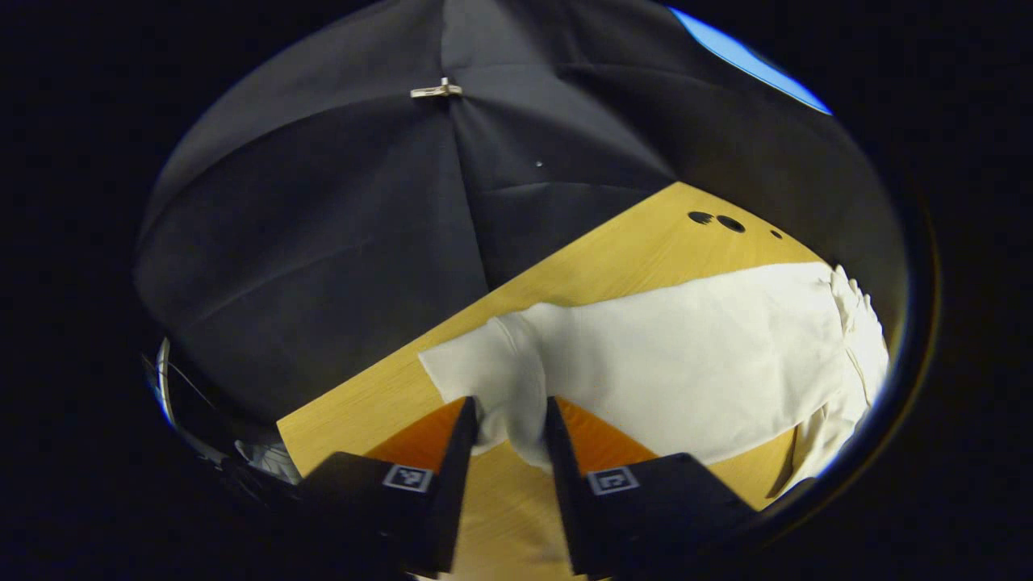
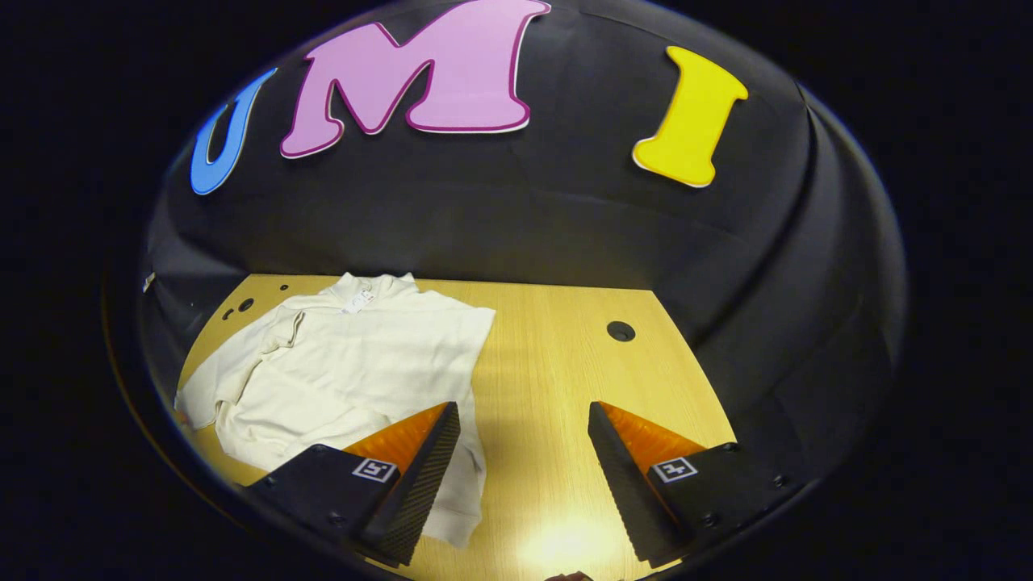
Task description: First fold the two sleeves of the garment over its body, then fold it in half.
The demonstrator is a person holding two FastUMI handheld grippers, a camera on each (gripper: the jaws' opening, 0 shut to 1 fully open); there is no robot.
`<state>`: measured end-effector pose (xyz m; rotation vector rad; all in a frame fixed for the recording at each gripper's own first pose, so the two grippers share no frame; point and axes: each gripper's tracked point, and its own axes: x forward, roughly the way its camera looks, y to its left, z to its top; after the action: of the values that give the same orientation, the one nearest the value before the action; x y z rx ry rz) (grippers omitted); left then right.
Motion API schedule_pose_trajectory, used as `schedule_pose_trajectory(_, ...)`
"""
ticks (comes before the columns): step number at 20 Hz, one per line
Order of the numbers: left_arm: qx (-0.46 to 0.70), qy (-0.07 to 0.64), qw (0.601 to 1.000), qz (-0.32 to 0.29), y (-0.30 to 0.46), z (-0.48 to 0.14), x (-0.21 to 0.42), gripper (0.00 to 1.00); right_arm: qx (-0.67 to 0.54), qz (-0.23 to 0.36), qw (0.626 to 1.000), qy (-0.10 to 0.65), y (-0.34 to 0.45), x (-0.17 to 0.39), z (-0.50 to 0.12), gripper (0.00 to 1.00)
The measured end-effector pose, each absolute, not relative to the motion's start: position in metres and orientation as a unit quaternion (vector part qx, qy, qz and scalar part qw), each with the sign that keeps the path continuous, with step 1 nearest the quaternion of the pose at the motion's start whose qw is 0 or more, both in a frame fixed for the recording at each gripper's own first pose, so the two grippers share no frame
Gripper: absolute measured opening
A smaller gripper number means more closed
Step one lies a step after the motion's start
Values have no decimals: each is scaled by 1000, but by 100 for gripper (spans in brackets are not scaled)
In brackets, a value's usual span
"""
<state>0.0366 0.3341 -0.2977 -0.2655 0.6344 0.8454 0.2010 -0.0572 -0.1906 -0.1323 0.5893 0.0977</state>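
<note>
— What have we got at our left gripper (image 1: 510,420)?

— Its fingers are drawn in close on a bunched cuff end of the garment's sleeve (image 1: 492,379). From there the cream garment (image 1: 686,363) stretches ahead and to the right across the wooden table (image 1: 613,258), its long axis slanting that way.

— And our right gripper (image 2: 524,424)?

— Spread wide, nothing between the fingers, bare table (image 2: 557,355) beneath. The garment (image 2: 355,363) lies ahead and to its left, collar pointing away toward the booth wall, hem near the left finger. In this view we see the whole body and collar; the left gripper view gives us the pinched sleeve up close.
</note>
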Motion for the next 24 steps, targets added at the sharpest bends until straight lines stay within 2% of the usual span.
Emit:
schedule_pose_trajectory(1,-115,306,853,406,333,-298,40,41,-62,45,954,291,-61,200,-191,98)
schedule_pose_trajectory(2,-109,309,853,407,332,-299,42,40,-59,43,954,289,-63,198,-190,98)
schedule_pose_trajectory(3,-114,307,854,405,330,-298,45,28,-57,42,955,287,-66,198,-188,98)
schedule_pose_trajectory(4,-129,302,854,402,330,-296,49,23,-58,40,956,285,-70,198,-188,98)
schedule_pose_trajectory(6,-141,304,852,402,330,-294,49,16,-60,38,956,283,-76,198,-187,98)
schedule_pose_trajectory(8,-127,312,854,396,330,-294,49,15,-58,34,954,290,-81,194,-193,98)
schedule_pose_trajectory(9,-127,313,856,392,328,-292,50,9,-55,35,954,293,-81,192,-196,98)
schedule_pose_trajectory(10,-133,303,859,391,325,-288,53,7,-52,35,953,295,-81,190,-200,98)
schedule_pose_trajectory(20,-156,243,877,385,320,-227,87,6,-62,46,950,301,-90,182,-220,98)
schedule_pose_trajectory(21,-157,231,882,380,318,-217,96,2,-63,46,950,303,-93,181,-223,98)
schedule_pose_trajectory(22,-154,224,886,376,316,-206,103,6,-67,42,950,302,-97,181,-226,98)
schedule_pose_trajectory(24,-148,215,896,359,308,-184,121,6,-64,34,951,302,-106,180,-230,98)
